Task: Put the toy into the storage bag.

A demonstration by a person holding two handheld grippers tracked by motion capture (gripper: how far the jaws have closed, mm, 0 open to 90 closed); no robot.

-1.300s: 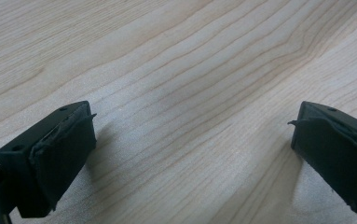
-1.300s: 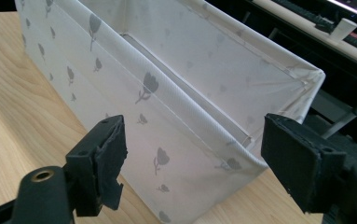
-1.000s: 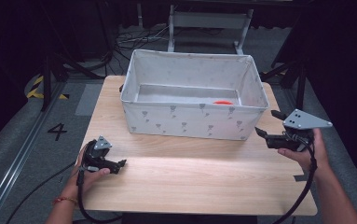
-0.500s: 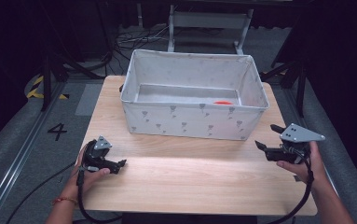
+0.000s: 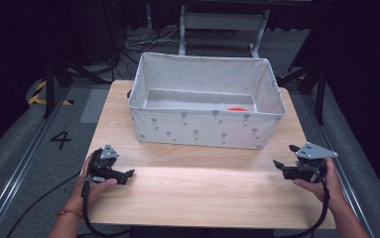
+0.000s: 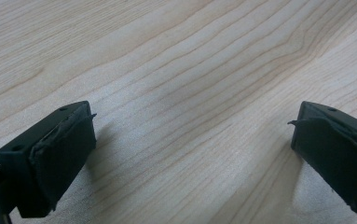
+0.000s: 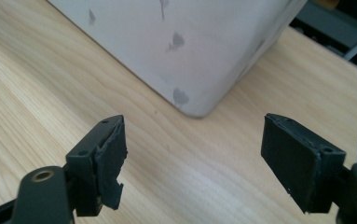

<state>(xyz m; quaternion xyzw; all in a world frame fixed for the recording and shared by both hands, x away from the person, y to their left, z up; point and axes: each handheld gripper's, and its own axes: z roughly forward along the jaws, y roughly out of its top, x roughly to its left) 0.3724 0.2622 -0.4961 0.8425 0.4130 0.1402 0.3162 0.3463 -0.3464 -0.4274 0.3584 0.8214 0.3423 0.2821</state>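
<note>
Resting low on the near edge of the wooden table point(image 5: 192, 193), the left gripper point(image 5: 128, 174) and right gripper point(image 5: 283, 159) both stand with jaws spread wide and hold nothing. Nearest them, just beyond the right gripper, is the grey fabric bin point(image 5: 202, 130), sitting at the table's middle toward the far side. Its cloth walls look soft and light, likely to sag or fold if pinched mid-wall; a grip on the stiffer top rim or a corner point(image 7: 190, 100) seems safest. Inside, at the far right, lies a small orange object point(image 5: 237, 109), half hidden by the wall. Nothing blocks the way across the bare wood.
</note>
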